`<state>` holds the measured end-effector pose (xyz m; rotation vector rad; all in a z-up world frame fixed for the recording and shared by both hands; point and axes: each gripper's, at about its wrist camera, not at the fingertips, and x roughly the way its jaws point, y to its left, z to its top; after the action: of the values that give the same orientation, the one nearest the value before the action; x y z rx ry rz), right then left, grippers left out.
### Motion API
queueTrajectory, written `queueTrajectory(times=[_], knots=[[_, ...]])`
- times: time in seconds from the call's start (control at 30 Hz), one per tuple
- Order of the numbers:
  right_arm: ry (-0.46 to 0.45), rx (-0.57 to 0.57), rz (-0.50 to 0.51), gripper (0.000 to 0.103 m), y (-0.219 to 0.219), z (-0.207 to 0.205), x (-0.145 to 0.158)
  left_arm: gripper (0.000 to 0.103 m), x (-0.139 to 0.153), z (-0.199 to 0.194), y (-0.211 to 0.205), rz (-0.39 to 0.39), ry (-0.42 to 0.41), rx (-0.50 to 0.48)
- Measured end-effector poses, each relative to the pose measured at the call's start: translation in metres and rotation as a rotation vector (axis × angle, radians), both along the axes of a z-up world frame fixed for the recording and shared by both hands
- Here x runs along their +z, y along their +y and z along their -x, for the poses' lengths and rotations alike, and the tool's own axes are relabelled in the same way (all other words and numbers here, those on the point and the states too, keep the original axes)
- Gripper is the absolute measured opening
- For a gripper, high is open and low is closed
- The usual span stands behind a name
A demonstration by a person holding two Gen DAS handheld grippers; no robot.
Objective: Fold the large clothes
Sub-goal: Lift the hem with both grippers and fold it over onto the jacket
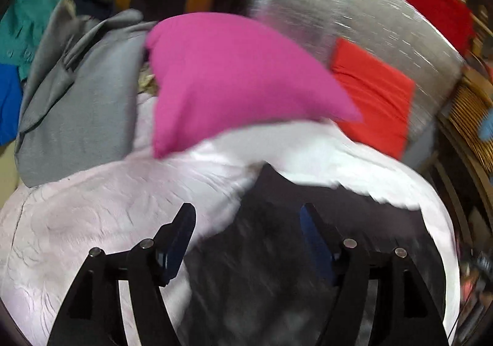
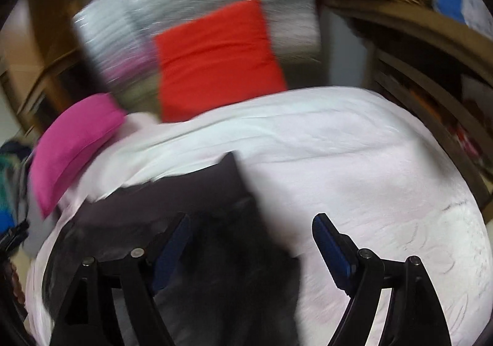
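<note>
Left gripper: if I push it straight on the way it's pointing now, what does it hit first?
Most likely the dark garment lying on the pale pink bedspread; it fills the gap between the open left gripper jaws. Blur hides depth, so how far off is unclear.

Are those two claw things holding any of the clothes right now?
No. The left gripper and right gripper both stand open above the dark garment, nothing between their fingers.

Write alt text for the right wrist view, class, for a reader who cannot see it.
The open right gripper hangs over a dark garment lying on a pale pink bedspread, nothing between its fingers. Beyond lie a magenta pillow and a red cushion; the picture is motion-blurred.
</note>
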<state>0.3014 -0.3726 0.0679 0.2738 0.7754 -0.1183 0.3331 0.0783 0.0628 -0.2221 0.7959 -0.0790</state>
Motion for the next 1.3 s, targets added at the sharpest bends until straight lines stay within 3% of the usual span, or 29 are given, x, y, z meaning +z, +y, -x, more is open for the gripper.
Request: queueTrajectory(times=[0.13, 0.27, 0.37, 0.43, 0.63, 0.77, 0.87, 0.97, 1.07, 1.2, 1.3], knots=[[-0.034, 0.104, 0.065, 0.084, 0.069, 0.023, -0.006, 0.071, -0.009, 0.043, -0.052, -0.059, -0.043, -0.100], [0.007, 0.138, 0.113, 0.084, 0.112, 0.035, -0.033, 0.071, -0.037, 0.064, -0.096, -0.132, -0.017, -0.161], [0.101, 0.139, 0.188, 0.084, 0.120, 0.034, -0.063, 0.071, -0.066, 0.064, -0.113, -0.261, 0.049, -0.157], [0.142, 0.109, 0.223, 0.086, 0.117, 0.038, -0.076, 0.072, -0.080, 0.061, -0.110, -0.266, 0.096, -0.149], [0.197, 0.097, 0.260, 0.092, 0.112, 0.035, -0.089, 0.076, -0.096, 0.058, -0.113, -0.365, 0.100, -0.160], [0.185, 0.037, 0.218, 0.091, 0.103, 0.040, -0.071, 0.075, -0.074, 0.061, -0.097, -0.288, 0.136, -0.157], [0.066, 0.019, 0.181, 0.091, 0.089, 0.074, -0.037, 0.075, -0.043, 0.082, -0.059, -0.213, 0.030, -0.085], [0.025, 0.044, 0.139, 0.092, 0.091, 0.104, -0.028, 0.075, -0.031, 0.104, -0.027, -0.167, -0.010, -0.037], [0.018, 0.058, 0.128, 0.092, 0.098, 0.125, -0.044, 0.075, -0.043, 0.122, -0.008, -0.156, -0.003, 0.007], [0.081, 0.024, 0.141, 0.092, 0.102, 0.134, -0.083, 0.076, -0.080, 0.126, 0.005, -0.199, 0.066, 0.046], [0.145, 0.003, 0.131, 0.100, 0.095, 0.128, -0.098, 0.080, -0.093, 0.120, 0.004, -0.242, 0.105, 0.040]])
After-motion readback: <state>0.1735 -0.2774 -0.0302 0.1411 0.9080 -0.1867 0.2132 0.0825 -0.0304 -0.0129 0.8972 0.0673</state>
